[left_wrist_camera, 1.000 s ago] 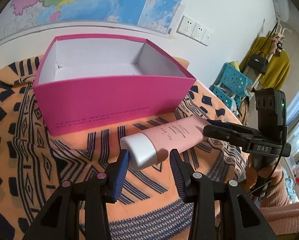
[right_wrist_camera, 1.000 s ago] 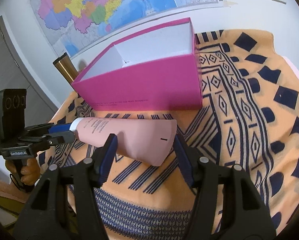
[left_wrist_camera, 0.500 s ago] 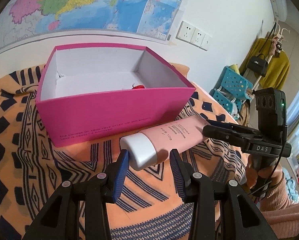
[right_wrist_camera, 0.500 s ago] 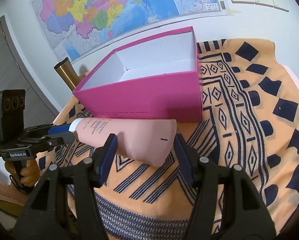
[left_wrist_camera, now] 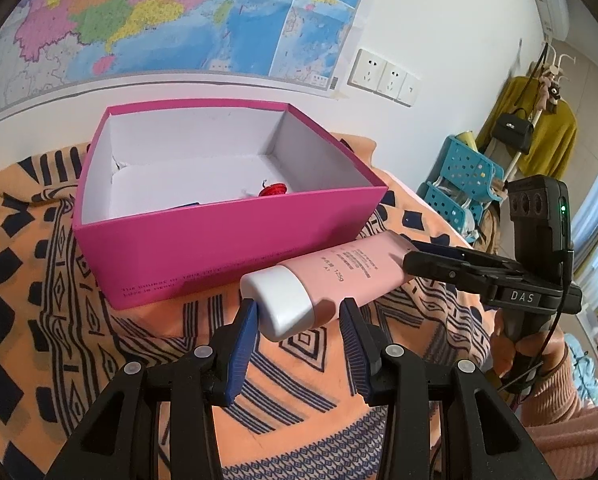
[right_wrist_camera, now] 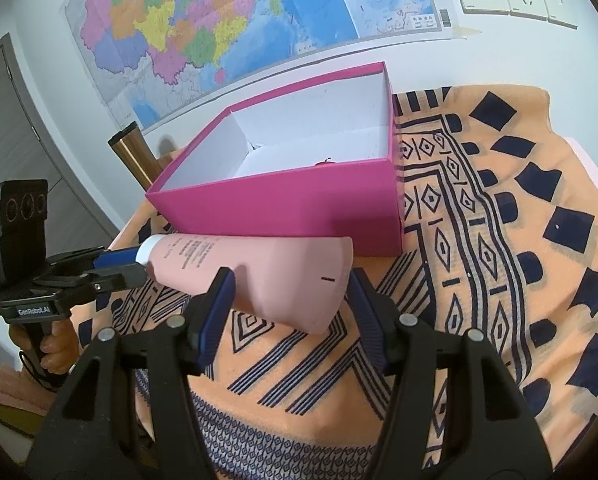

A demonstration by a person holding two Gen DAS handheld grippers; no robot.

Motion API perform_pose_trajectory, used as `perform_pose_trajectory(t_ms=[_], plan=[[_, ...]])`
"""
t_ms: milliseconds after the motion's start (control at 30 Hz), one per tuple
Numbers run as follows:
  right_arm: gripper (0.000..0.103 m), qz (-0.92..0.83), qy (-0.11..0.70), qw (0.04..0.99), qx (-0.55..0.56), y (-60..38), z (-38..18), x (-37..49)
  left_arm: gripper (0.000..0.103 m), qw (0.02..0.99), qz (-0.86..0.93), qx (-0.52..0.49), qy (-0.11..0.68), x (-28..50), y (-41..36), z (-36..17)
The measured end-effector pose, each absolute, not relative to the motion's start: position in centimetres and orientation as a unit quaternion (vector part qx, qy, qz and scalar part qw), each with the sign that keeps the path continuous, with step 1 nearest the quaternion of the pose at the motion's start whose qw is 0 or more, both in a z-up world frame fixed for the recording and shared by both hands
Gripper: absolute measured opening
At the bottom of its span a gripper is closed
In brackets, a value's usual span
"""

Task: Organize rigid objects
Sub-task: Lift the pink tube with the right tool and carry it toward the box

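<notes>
Pink tube (left_wrist_camera: pixel 339 276) lifted higher, both grippers (left_wrist_camera: pixel 299 320) (right_wrist_camera: pixel 289 296) flanking it

The left gripper (left_wrist_camera: pixel 299 322) is matte black, its two arms studded with round silver screw heads, and its fingers (left_wrist_camera: pixel 241 342) carry ribbed dark-blue pads. The right gripper (right_wrist_camera: pixel 289 306) is built the same. Seen from the side, the right one shows a white "DAS" mark, a black camera block with a green light, and a thin black cable. The other reads "GenRobot.AI". Bare hands (left_wrist_camera: pixel 517 354) grip the handles; a pink knit sleeve (left_wrist_camera: pixel 567 424) covers one wrist.
</notes>
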State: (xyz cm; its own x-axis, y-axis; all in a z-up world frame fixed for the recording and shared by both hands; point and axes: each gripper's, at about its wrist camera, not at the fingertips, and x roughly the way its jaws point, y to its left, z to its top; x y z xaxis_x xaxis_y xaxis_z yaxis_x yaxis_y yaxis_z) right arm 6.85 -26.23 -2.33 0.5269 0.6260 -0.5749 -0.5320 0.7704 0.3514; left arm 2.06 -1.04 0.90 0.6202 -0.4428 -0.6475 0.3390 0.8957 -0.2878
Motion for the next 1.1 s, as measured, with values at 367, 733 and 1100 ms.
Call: perform_pose_trajectory(t_ms=[367, 733, 1100], plan=[[0.061, 0.334, 0.35, 0.873, 0.067, -26.3, -2.2, 7.0, 0.042, 0.9, -0.216, -0.065, 0.372, 2.0, -1.2, 1.2], [0.061, 0.334, 0.35, 0.873, 0.067, -26.2, -1.8, 7.2, 0.042, 0.902, -0.213, -0.064, 0.371, 2.1, -1.1, 1.4], [0.061, 0.337, 0.343, 0.875, 0.062, -25.9, -1.2, 7.6, 0.042, 0.906, -0.209, -0.062, 0.363, 2.6, -0.9, 2.0]])
